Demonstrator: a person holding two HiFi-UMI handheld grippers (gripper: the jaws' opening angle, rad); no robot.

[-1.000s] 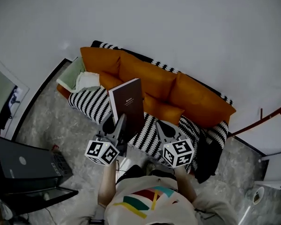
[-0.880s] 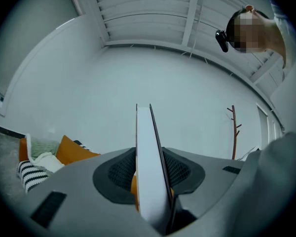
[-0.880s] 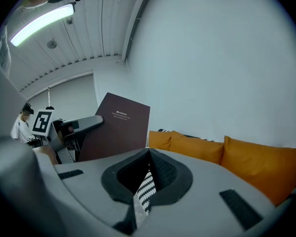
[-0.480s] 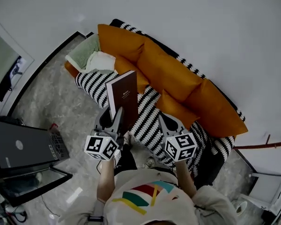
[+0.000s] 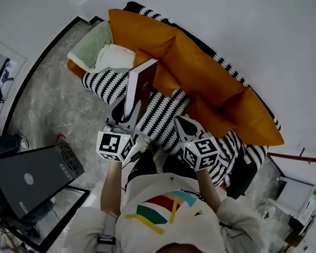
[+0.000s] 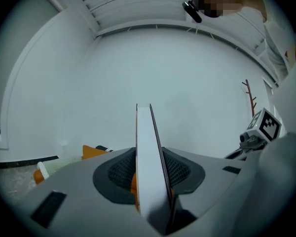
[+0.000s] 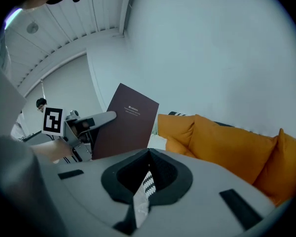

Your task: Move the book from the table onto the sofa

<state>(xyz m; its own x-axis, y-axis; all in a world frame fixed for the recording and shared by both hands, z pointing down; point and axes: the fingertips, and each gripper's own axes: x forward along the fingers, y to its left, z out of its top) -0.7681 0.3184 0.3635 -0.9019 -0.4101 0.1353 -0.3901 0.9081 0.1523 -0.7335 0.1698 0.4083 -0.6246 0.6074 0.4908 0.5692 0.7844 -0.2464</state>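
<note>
A dark brown book stands upright, held by its lower edge in my left gripper, which is shut on it. In the left gripper view the book shows edge-on between the pads, its white page block facing me. It hangs over the black-and-white striped seat cover of the orange sofa. The right gripper view shows its brown cover in front of the orange cushions. My right gripper hovers to the right of the book, jaws together and holding nothing.
A green cushion and a white one lie at the sofa's left end. A dark cloth hangs over the right end. A dark laptop sits at lower left above the marble floor. White wall behind the sofa.
Both grippers and the book have moved forward and lower, toward the sofa. The book now stands over the striped seat and shows more edge-on. The grip has not changed.
</note>
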